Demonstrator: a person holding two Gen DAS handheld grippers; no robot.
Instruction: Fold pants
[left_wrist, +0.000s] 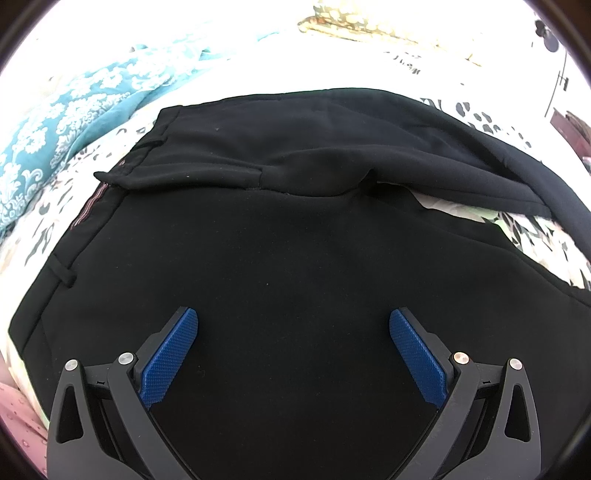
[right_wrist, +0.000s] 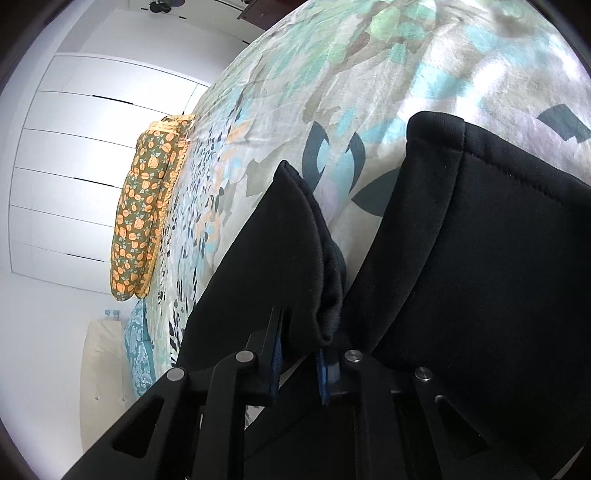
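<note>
The left hand-held gripper (left_wrist: 293, 321) hangs over the seat of the one pair of black pants (left_wrist: 280, 266), its two blue pads (left_wrist: 168, 358) spread wide apart with nothing clamped between them; whether the tips touch the cloth cannot be told. The pants lie flat on a bed (left_wrist: 546, 236) covered by a pale leaf-patterned sheet. The waistband runs along the left edge in this view, with two belt loops (left_wrist: 61, 273) visible on it. Two legs stretch away to the right, the far one partly lapped over the near one.

The right hand-held gripper (right_wrist: 299, 343) has its two jaws drawn close together, pinching a bunched fold of the black pants (right_wrist: 291, 243) near one leg end. The second leg end (right_wrist: 436, 133), with a stitched hem, stands just to the right of it, raised off the sheet.

Farther out, one orange-and-green floral cushion (right_wrist: 142, 218) lies at the bed's edge, one teal patterned blanket (left_wrist: 55, 125) lies crumpled beside the waistband, and a white panelled wardrobe (right_wrist: 92, 162) stands behind.
</note>
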